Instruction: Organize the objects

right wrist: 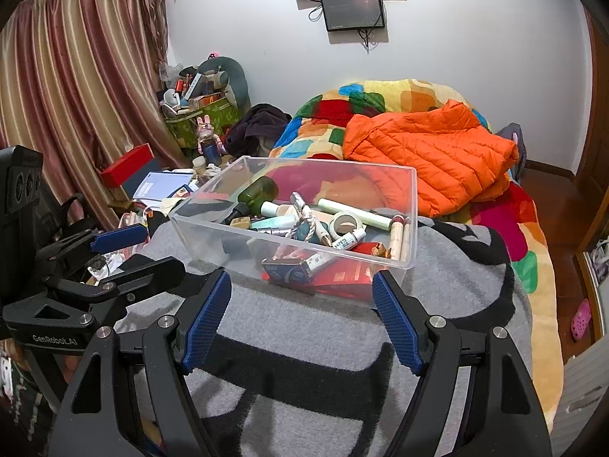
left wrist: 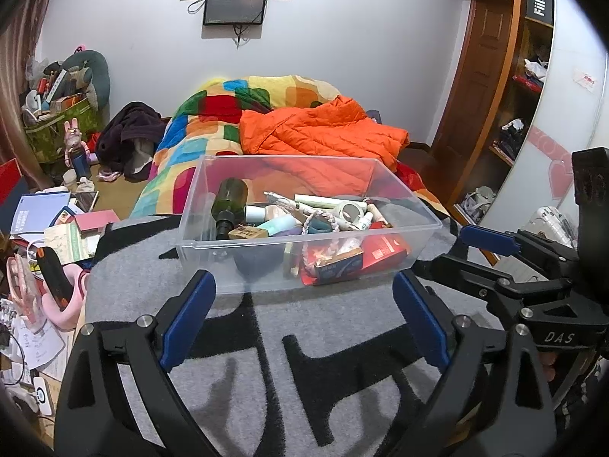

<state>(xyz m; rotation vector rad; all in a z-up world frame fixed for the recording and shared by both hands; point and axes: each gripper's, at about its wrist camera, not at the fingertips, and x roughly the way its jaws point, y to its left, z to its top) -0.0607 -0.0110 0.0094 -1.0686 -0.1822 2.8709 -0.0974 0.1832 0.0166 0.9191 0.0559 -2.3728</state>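
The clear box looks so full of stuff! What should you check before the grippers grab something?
1. Left gripper open and empty: ok.
2. Right gripper open and empty: ok.
3. Clear box sitting flat on the grey blanket: ok.
4. Green bottle free on top of the pile: ok.
5. Tape roll free to lift: ok.
6. Items beneath the pile untangled: cannot tell.

My clear bin [left wrist: 243, 285] sits on a grey blanket [left wrist: 323, 342] with black markings. Behind the bin lie an orange puffer jacket [left wrist: 323, 133] and a multicoloured patchwork quilt [left wrist: 213, 114]. My gripper pads [left wrist: 186, 323] are blue.
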